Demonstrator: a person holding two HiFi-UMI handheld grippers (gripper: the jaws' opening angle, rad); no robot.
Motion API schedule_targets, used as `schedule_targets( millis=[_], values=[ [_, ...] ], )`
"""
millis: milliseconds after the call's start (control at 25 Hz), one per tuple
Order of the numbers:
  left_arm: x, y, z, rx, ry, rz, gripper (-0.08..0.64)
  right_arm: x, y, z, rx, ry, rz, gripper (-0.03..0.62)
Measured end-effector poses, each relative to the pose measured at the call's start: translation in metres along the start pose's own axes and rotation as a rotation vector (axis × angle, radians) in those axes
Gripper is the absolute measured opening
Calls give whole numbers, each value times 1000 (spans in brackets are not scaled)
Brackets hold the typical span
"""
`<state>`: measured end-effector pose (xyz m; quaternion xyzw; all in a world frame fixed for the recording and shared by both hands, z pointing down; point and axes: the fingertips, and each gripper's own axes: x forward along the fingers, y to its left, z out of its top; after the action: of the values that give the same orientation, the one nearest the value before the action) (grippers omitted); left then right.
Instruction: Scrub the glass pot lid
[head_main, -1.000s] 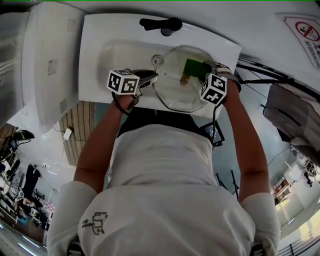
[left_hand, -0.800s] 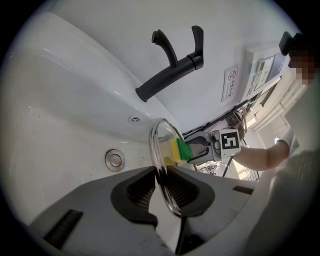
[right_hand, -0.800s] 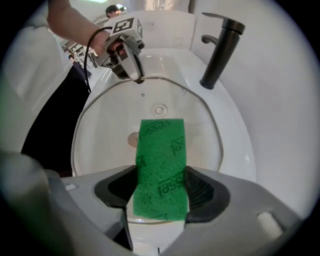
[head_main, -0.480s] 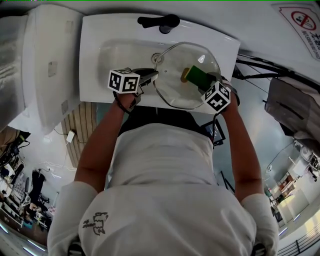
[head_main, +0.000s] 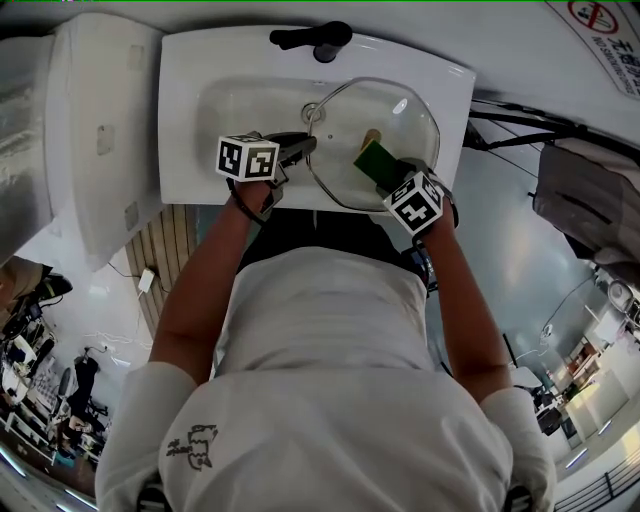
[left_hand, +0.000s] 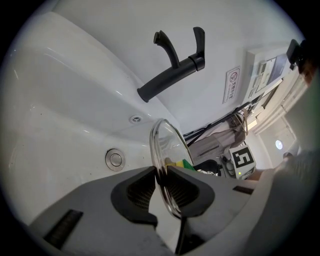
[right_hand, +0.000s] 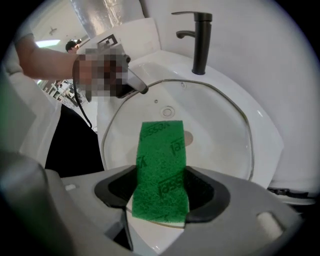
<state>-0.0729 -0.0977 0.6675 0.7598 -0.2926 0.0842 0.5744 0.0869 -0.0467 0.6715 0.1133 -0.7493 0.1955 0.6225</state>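
Though narrow, left tool (left_hand: 161, 174) on lid (left_hand: 170, 150)

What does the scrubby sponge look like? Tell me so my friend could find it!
Find the white sink with the black tap. Over its bowl the left gripper holds a round glass lid by the rim, and the right gripper holds the sponge against that lid. It is the only bright green thing there, a rough rectangle.
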Motion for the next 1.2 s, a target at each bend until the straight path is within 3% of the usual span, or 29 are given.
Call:
schedule_targets(
  millis=[160,320,400,640,760,1000,1200],
  values=[
    [-1,0,0,8,14,5,75,3,38,14,-22,-29,85,290],
    [-1,-2,-2,5,22,-4,75,1,46,18,-127,-20,99,291],
    [-2,-1,0,15,21,5,75,-4,27,19,-155,-19,69,292],
    [-1,-3,-1,11,24,-6,75,-19,-81,42,-106,-60,-122,293],
    [0,-1,-1,20,24,7,75,-10,-109,56,-98,-54,-177,293],
    [0,-2,-3,9,25,5,75,4,-92,71,-101,-49,-180,290],
    [-1,-2,-4,4,21,13,75,13,-62,82,-190,-44,-165,288]
  ],
)
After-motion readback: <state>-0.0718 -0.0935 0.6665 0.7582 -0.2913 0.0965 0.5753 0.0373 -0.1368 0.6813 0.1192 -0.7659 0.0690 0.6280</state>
